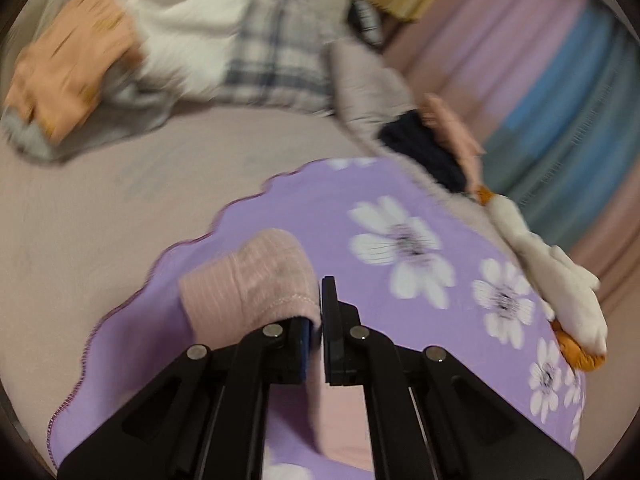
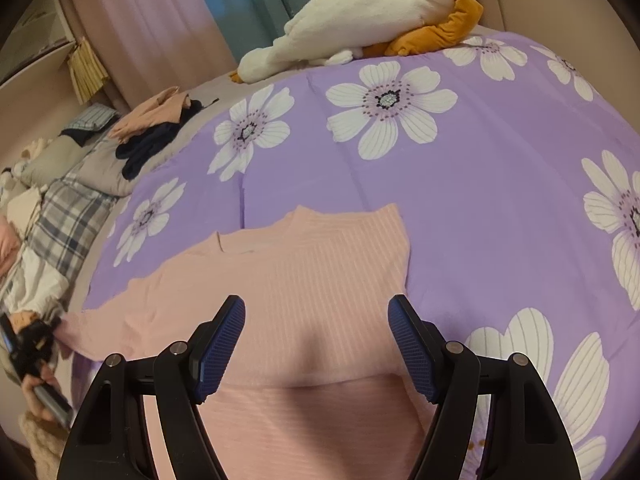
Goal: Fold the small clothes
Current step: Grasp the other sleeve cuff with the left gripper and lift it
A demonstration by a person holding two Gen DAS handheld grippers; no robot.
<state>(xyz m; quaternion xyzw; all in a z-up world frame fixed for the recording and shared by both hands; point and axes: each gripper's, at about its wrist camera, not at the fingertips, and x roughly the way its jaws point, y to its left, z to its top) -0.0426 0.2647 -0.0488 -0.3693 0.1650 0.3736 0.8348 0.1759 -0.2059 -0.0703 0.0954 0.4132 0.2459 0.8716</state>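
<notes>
- Left gripper (image 1: 321, 320): jaws brought together and clamped on the cuff of a sleeve (image 1: 256, 280) of the pink ribbed sweater (image 2: 280, 300). The sleeve bulges up and to the left of the fingertips; more pink cloth hangs below, between the gripper arms.
- Right gripper (image 2: 316, 340): jaws set well apart, nothing between the pads. The sweater body lies flat directly ahead of and beneath the jaws, neckline on the far side.
- Surface: a purple sheet (image 2: 500, 200) printed with white flowers, spread over a beige bed (image 1: 100, 220). The sweater rests on this sheet.
- Room: pink and blue curtains (image 1: 560, 100) hang beyond the bed.
- Beyond the right gripper, at the far edge of the sheet: a white plush goose (image 2: 360, 12) with orange feet.
- Far left of the right gripper: a pile of dark and peach clothes (image 2: 156, 128) and a plaid garment (image 2: 68, 220).
- Right wrist view only: the whole sweater outline, and the left gripper (image 2: 36, 344) at the sleeve end, held by a hand (image 2: 38, 392).
- Left wrist view only: the clamp on the cuff at close range, and an orange folded item (image 1: 72, 68), heavily blurred.
</notes>
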